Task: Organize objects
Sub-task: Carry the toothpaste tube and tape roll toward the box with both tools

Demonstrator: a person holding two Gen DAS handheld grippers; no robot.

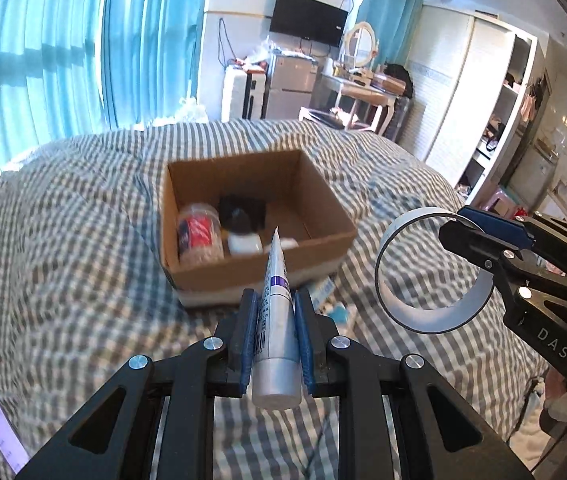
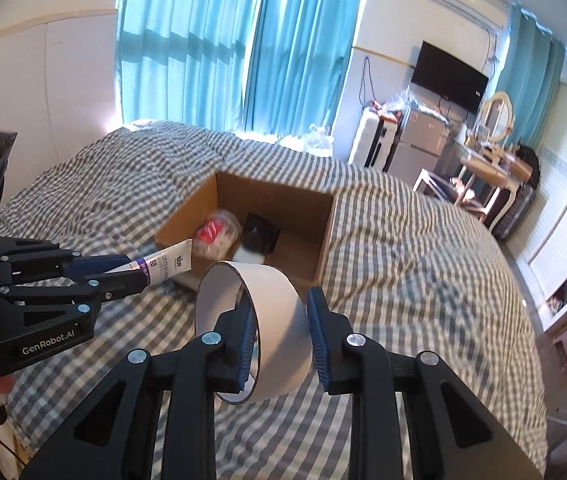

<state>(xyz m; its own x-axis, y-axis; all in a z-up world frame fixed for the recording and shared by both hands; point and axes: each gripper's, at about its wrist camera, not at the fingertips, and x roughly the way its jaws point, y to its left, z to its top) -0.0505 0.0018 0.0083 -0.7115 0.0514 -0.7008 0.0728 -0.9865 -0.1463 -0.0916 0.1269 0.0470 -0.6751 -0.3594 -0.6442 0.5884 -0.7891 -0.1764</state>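
Note:
An open cardboard box (image 1: 331, 216) (image 2: 325, 240) sits on the checked bed. Inside lie a clear jar with a red label (image 1: 199, 236) (image 2: 219, 232), a black item (image 1: 241, 210) (image 2: 259, 230) and a white item (image 1: 245, 243) (image 2: 249, 257). My left gripper (image 1: 274, 300) (image 2: 139, 272) is shut on a silver tube (image 1: 277, 320) (image 2: 171, 262), its crimped end pointing at the box's near wall. My right gripper (image 2: 281, 312) (image 1: 479, 248) is shut on the wall of a white tape ring (image 2: 267, 328) (image 1: 427, 272), held above the bed to the right of the box.
The grey-and-white checked quilt (image 1: 63, 240) (image 2: 423, 280) covers the bed. Small blue-and-white packets (image 1: 331, 300) lie by the box's near right corner. Blue curtains (image 1: 63, 52), a fridge (image 1: 287, 84), a dressing table (image 1: 363, 88) and wardrobes (image 1: 463, 100) stand beyond the bed.

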